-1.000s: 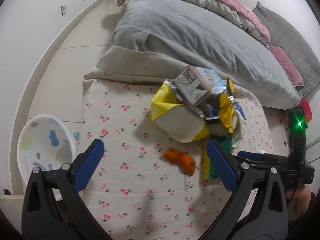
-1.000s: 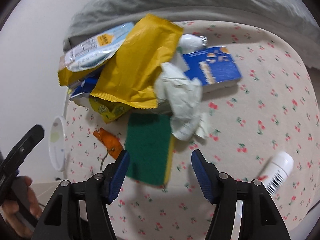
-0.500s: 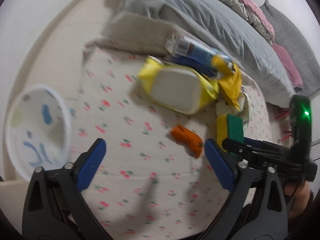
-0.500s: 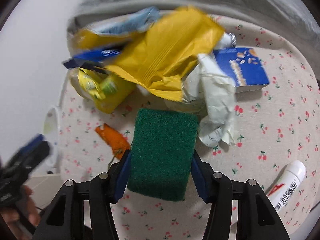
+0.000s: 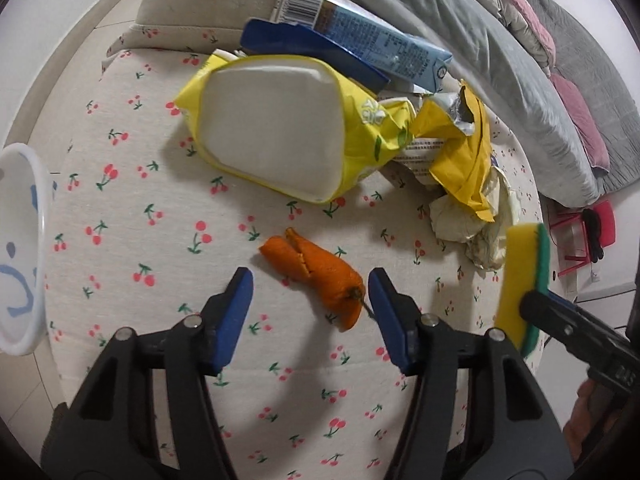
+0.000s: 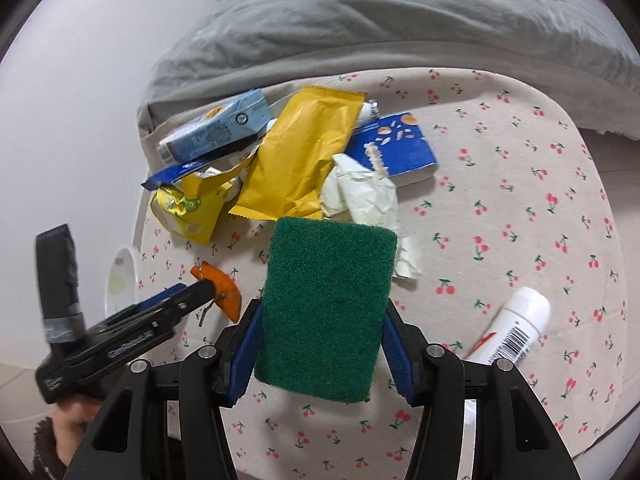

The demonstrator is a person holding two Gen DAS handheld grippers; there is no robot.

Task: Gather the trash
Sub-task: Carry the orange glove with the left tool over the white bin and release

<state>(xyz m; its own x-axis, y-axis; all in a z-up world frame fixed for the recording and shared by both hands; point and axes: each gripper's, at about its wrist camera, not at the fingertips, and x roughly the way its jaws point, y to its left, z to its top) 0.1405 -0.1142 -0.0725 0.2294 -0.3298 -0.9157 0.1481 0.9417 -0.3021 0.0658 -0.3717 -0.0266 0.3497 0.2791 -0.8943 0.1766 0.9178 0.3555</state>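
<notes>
So the right gripper [image 6: 320, 332] is clamped on a green scouring sponge [image 6: 326, 312], blue pads pressing both long sides, sponge lifted off the cloth. From the left wrist view you can see the same sponge [image 5: 520, 284] edge-on, yellow foam with the green layer on the far side.

The left gripper [image 5: 310, 312] has just been closing, and its pads now sit either side of an orange peel [image 5: 316, 274] lying on the cherry-print cloth [image 5: 160, 208]. The right-hand pad is right up against the stem end of the peel, while the left-hand pad has clear cloth between it and the peel, so it's not pinched yet, jaws are half spread. In the right wrist view the left gripper's tip covers part of the peel [image 6: 228, 292].

Past the peel is the rest of the trash heap: a yellow wipes pack [image 5: 280, 136] with a big white panel, a dark blue wrapper [image 5: 304, 48] behind it, a light blue carton [image 5: 376, 36] lying on top of that, a mustard-yellow snack bag [image 5: 464, 160] and crumpled whitish paper [image 5: 476, 220] just beside the sponge. The right wrist view also shows a blue box [image 6: 400, 148] behind the paper and a white tube [image 6: 516, 324] with a barcode off on its own near the cloth's edge.

A white bin [image 5: 20, 248] with blue splotches sits off the left edge of the cloth, lower down. Grey duvet [image 6: 380, 20] behind everything.
</notes>
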